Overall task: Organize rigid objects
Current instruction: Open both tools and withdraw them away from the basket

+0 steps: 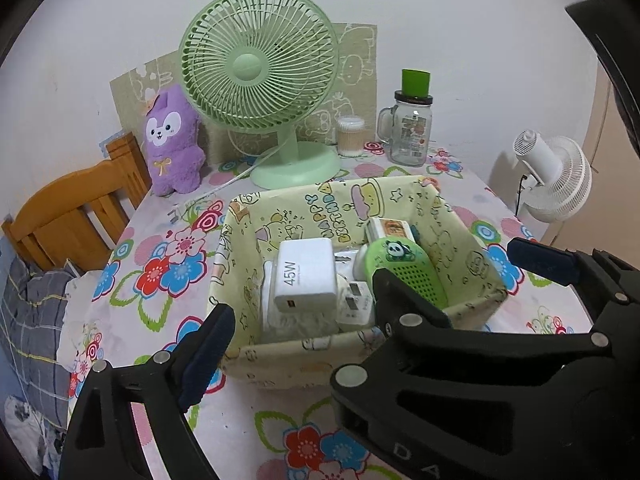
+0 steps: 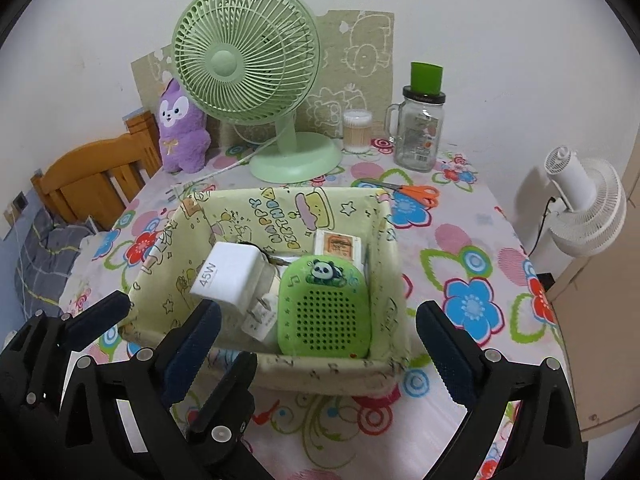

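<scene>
A yellow cartoon-print fabric basket [image 1: 472, 312] [image 2: 384, 240] stands on the flowered tablecloth. Inside it lie a white 45W charger [image 1: 306, 276] [image 2: 228, 276], a green perforated case with a panda sticker [image 1: 412, 268] [image 2: 324, 312], a small orange-labelled box [image 1: 390, 230] [image 2: 338, 244] and white plugs [image 1: 354, 304]. My left gripper [image 1: 316, 320] hovers open over the basket's near wall, holding nothing. My right gripper [image 2: 320, 312] is open too, its pads wide of the green case. The two grippers sit side by side with inner fingers overlapping; the left one's fingers [image 2: 100, 314] show at lower left.
Orange-handled scissors [image 2: 416, 193] lie behind the basket. A green desk fan [image 1: 260, 60], a purple plush [image 1: 172, 144], a cotton-swab tub [image 1: 351, 136] and a glass mug jar [image 1: 412, 132] line the back wall. A wooden chair [image 1: 80, 208] is left, a white fan [image 2: 588, 204] right.
</scene>
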`<state>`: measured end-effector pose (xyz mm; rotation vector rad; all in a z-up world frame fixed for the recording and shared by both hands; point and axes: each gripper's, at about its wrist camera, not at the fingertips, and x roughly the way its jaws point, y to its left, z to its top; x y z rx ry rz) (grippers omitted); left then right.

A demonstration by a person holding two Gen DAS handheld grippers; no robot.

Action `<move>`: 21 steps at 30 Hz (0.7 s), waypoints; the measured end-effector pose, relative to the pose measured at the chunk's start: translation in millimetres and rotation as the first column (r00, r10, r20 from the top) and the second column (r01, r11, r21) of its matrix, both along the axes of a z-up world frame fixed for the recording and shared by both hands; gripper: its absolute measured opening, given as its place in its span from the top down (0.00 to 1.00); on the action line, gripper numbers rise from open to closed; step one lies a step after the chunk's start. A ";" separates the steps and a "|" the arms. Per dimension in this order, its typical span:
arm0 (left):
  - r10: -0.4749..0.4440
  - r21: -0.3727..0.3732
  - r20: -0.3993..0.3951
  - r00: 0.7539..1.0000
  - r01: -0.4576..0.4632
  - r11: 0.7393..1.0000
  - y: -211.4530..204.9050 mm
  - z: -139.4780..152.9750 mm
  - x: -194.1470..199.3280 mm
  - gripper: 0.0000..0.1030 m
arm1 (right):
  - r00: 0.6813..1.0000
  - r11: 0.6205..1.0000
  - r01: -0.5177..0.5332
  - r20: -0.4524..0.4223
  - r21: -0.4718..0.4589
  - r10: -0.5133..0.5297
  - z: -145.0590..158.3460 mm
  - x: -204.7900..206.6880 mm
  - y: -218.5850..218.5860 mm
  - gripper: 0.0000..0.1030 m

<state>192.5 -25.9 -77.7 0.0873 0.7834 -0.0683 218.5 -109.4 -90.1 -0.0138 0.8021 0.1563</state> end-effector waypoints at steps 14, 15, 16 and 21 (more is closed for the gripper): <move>0.015 0.023 0.022 1.000 -0.016 1.000 -4.8 6.0 -29.6 0.10 | 0.999 0.999 0.023 0.045 -0.029 -0.021 11.1 -38.4 -15.3 0.04; 0.019 0.020 0.025 0.999 -0.020 1.000 -3.8 6.8 -31.9 0.10 | 0.999 0.999 0.023 0.048 -0.027 -0.021 12.4 -41.9 -16.6 0.04; 0.024 0.019 0.027 0.999 -0.025 1.000 -2.7 7.5 -34.5 0.10 | 0.998 0.999 0.022 0.051 -0.026 -0.020 13.4 -44.6 -17.6 0.04; 0.047 0.016 0.037 0.998 -0.048 0.999 2.7 11.3 -46.1 0.10 | 0.997 0.999 0.030 0.076 -0.025 -0.028 18.4 -61.7 -22.2 0.04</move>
